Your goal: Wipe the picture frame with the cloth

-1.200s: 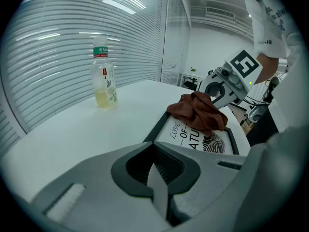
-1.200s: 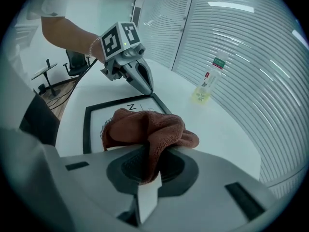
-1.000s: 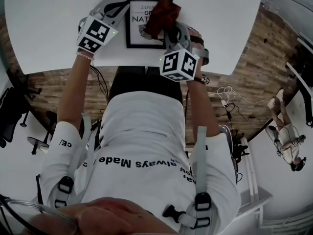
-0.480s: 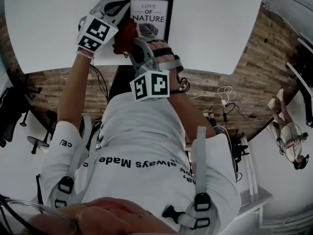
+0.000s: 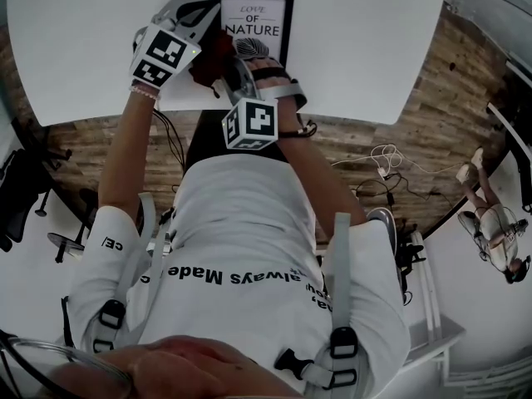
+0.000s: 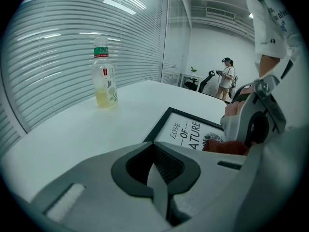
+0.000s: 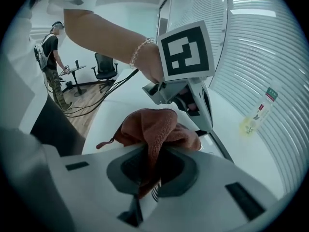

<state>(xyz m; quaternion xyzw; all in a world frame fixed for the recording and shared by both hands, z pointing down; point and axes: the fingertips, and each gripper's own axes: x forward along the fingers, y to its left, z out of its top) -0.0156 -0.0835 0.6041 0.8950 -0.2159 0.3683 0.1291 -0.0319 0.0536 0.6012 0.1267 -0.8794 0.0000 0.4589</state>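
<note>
The right gripper [image 7: 147, 192] is clamped on the cloth [image 7: 154, 129], a rust-brown terry rag that bunches up out of its closed jaws. The left gripper [image 6: 161, 187] has its jaws pressed together with nothing between them.

In the head view the right gripper [image 5: 229, 69] reaches across the person's body to the near left corner of the picture frame [image 5: 258, 23]. There the cloth [image 5: 208, 56] lies over the frame's left edge. The left gripper [image 5: 195, 15] sits just beside that same edge, close to the cloth.

The frame is black, lies flat on the white table [image 5: 374, 40] and shows the words LOVE OF NATURE over a leaf print. A bottle [image 6: 104, 79] of pale yellow drink with a green cap stands upright farther along the table, well apart from the frame. Behind the table is a wall of slatted blinds. Off in the room another person [image 6: 226, 79] stands near an office chair [image 7: 104, 66].
</note>
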